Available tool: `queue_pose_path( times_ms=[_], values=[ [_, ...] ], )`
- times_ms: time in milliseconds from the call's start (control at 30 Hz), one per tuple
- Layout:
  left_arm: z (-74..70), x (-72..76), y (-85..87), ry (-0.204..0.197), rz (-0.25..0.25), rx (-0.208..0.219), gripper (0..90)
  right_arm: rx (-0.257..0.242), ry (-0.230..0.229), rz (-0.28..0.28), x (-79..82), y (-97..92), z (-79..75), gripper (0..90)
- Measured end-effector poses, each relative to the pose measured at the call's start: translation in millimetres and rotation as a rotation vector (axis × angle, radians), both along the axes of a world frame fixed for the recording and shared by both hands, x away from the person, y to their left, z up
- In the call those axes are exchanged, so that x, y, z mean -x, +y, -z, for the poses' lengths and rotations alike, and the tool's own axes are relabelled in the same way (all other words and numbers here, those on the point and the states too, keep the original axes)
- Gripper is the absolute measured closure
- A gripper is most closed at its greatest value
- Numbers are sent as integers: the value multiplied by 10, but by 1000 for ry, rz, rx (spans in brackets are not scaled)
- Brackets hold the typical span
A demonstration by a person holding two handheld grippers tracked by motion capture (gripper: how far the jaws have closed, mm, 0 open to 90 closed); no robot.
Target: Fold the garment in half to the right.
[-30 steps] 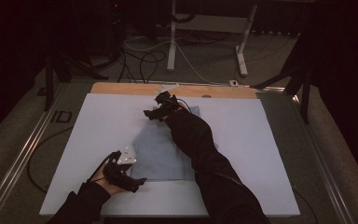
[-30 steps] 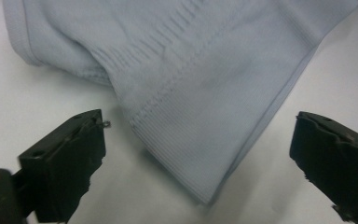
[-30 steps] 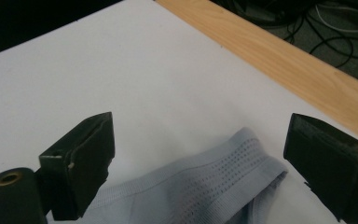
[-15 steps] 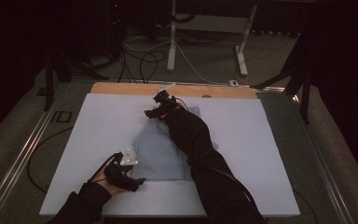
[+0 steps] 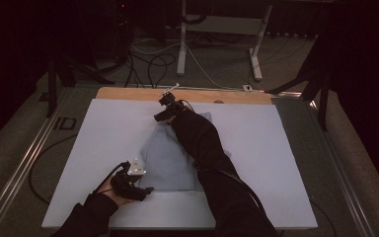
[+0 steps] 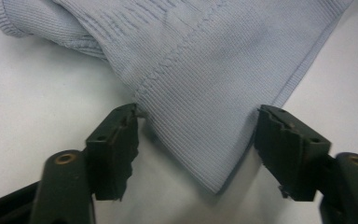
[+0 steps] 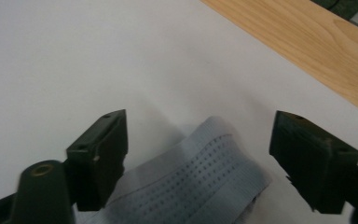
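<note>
Lying flat on the white surface (image 5: pixel 286 148) is a light blue knit cloth (image 5: pixel 170 158). The left gripper (image 6: pixel 196 140) is sitting wide open at the cloth's near corner, one jaw on each side, gripping nothing. The right gripper (image 7: pixel 198 154) is also gaping wide over the cloth's far end, near the wooden strip (image 7: pixel 307 42).

A dim lab or recording studio. A white-topped table (image 5: pixel 286 163) sits at the centre; beyond its far wooden edge (image 5: pixel 128 94), loose cables (image 5: pixel 150 64) trail across a carpeted floor beside white metal desk legs (image 5: pixel 181 44).
</note>
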State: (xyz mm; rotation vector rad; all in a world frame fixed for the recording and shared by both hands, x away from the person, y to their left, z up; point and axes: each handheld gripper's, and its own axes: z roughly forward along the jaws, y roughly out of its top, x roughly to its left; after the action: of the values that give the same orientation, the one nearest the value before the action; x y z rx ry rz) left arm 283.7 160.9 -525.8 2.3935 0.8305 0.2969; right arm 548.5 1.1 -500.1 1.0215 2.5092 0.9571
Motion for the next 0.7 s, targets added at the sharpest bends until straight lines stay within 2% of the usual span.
queue_pose_path(
  times_ms=[100,133,167,267,300,400,433,467,500,567,700],
  values=[
    [-5,0,3,1,12,5,401,23,5,5,-15,25,10,239],
    [-7,1,3,3,15,7,414,59,-6,-16,-25,54,27,247],
    [-8,4,2,4,17,8,426,65,-8,-5,-20,76,28,263],
    [-15,6,-3,3,27,8,478,99,-24,-20,-35,113,41,289],
    [-15,6,-3,3,27,8,500,99,-24,-20,-35,113,41,289],
    [-18,16,-13,1,32,20,570,141,-12,-1,-52,141,85,356],
    [-18,16,-13,1,32,20,594,141,-12,-1,-52,141,85,356],
    [-20,12,-15,3,37,22,624,148,-11,-10,-48,152,114,401],
    [-20,12,-15,3,37,22,641,148,-11,-10,-48,152,114,401],
    [-21,8,-23,-3,44,20,679,154,-3,-15,-55,159,147,473],
    [-21,-1,-35,0,45,26,754,163,18,-25,-62,176,149,549]
  ],
)
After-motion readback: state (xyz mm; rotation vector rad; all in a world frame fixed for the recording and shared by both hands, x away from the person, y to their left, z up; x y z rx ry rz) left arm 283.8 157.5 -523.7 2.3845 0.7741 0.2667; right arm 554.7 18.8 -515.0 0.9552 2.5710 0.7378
